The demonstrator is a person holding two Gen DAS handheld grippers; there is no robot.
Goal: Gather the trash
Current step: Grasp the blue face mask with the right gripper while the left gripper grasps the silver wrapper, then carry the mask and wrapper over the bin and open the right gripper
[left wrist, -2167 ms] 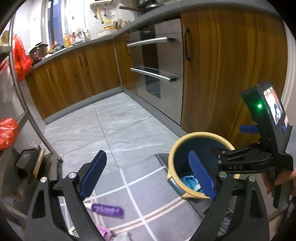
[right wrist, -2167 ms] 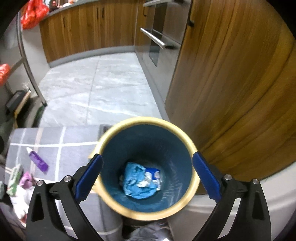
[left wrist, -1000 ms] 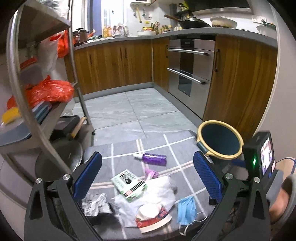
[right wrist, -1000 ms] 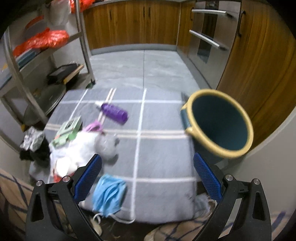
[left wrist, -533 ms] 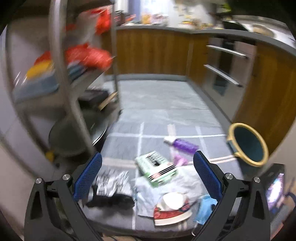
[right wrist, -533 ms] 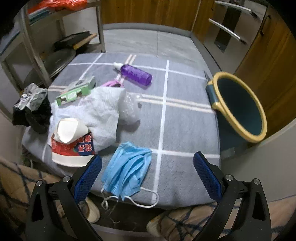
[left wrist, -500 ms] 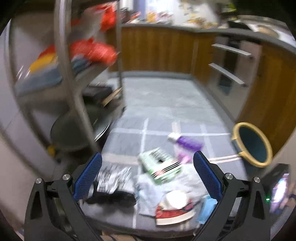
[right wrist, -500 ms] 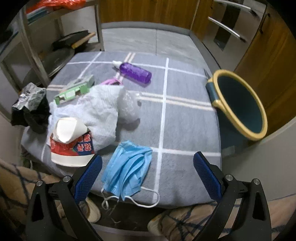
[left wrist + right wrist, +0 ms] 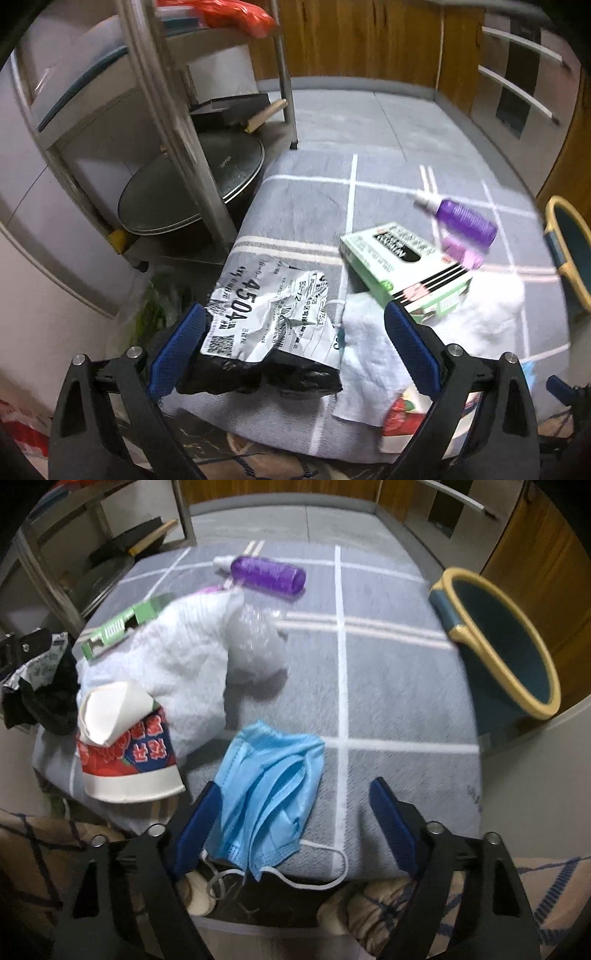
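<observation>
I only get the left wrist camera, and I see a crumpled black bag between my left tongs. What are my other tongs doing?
Observer: The right tongs are open, and a blue face mask lies mostly between them on the gray mat.
Operator: Is there trash I can't see?
Observer: Yes, a crumpled clear plastic bag lies against the white towel.
Operator: Where's the bin from that mask?
Observer: The yellow-rimmed bin is off the mat's right edge, to the right of the mask and farther from the tongs.
</observation>
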